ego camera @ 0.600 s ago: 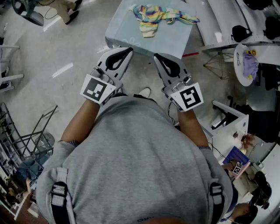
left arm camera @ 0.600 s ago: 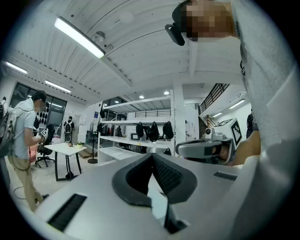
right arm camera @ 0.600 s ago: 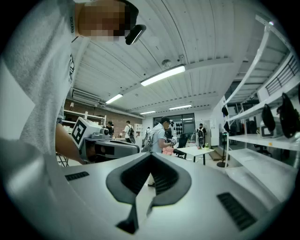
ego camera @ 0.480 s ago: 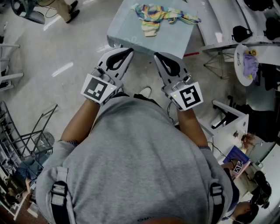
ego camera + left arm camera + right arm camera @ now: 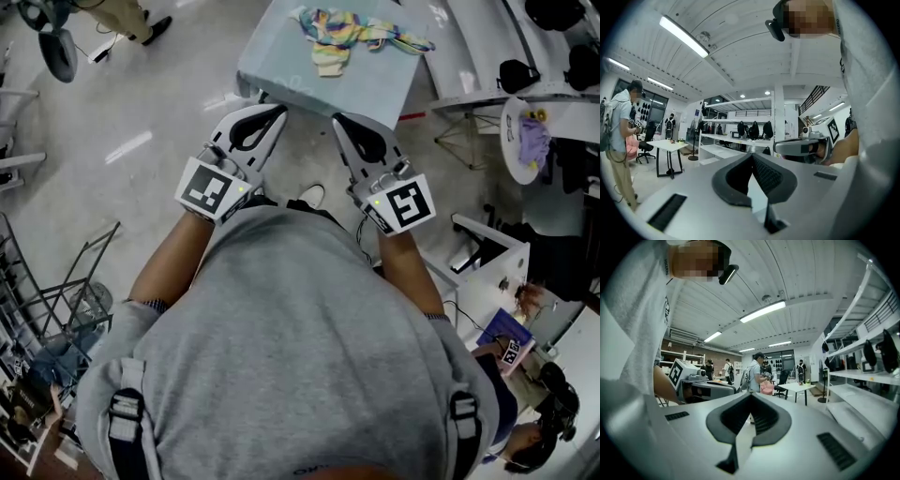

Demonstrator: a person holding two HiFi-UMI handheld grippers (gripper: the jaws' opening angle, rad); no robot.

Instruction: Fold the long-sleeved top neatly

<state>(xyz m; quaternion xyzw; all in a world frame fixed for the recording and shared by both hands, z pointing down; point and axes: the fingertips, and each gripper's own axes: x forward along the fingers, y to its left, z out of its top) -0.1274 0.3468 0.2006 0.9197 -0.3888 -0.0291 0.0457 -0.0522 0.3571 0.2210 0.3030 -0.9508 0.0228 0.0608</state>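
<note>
Not much is changing here: the view is just drifting a touch. The left gripper (image 5: 272,112) and right gripper (image 5: 339,122) are still hovering side by side, jaws clenched on nothing. The pastel striped long-sleeved top (image 5: 333,37) is lying bunched on the pale blue-grey desk (image 5: 281,70), well apart, so I'd say folding isn't starting yet.

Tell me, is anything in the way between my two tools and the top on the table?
Nothing visible. The left tool and right tool, both shut and empty, are held by the near edge of the table; only its bare surface lies between them and the bunched top.
</note>
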